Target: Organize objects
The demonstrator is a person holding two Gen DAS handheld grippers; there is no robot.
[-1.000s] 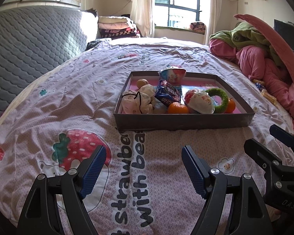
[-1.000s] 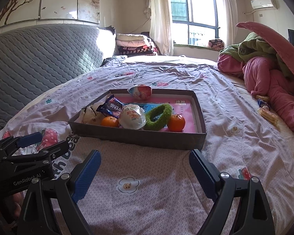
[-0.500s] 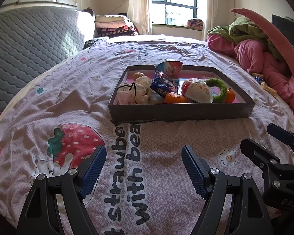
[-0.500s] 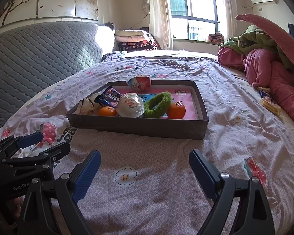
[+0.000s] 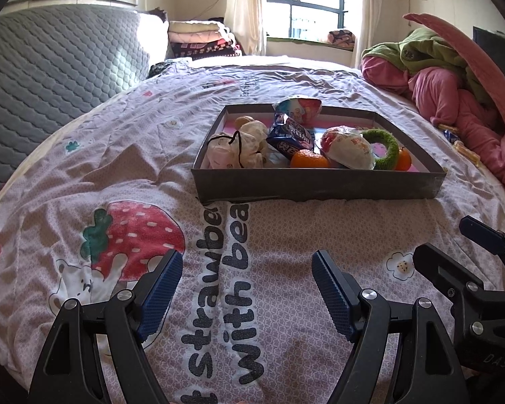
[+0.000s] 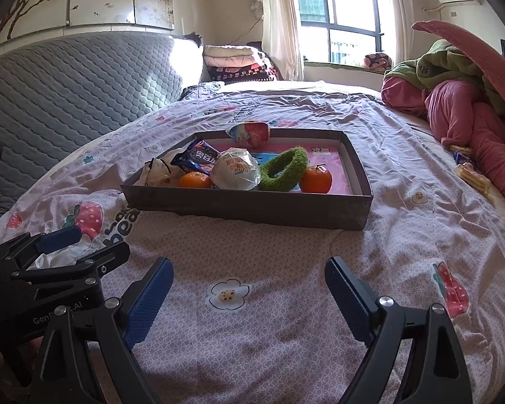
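A grey shallow box (image 5: 320, 188) (image 6: 245, 207) lies on the bed. In it are two oranges (image 5: 309, 160) (image 6: 315, 179), a green fuzzy ring (image 6: 284, 169), a white wrapped ball (image 6: 235, 169), a blue snack packet (image 5: 290, 135), a pale drawstring pouch (image 5: 234, 149) and a red-and-blue packet (image 6: 250, 132) on the far wall. My left gripper (image 5: 245, 291) is open and empty, short of the box. My right gripper (image 6: 249, 298) is open and empty, beside the left one.
The pink printed bedspread (image 5: 118, 175) covers the bed. A grey quilted headboard (image 6: 67, 91) stands at the left. Pink and green bedding (image 6: 461, 107) is heaped at the right, with small wrapped snacks (image 6: 469, 171) beside it. Folded blankets (image 6: 235, 62) lie by the window.
Both grippers have drawn back slightly and lowered, so the box looks a little farther and flatter. Both stay open and empty. Nothing in the box has moved.
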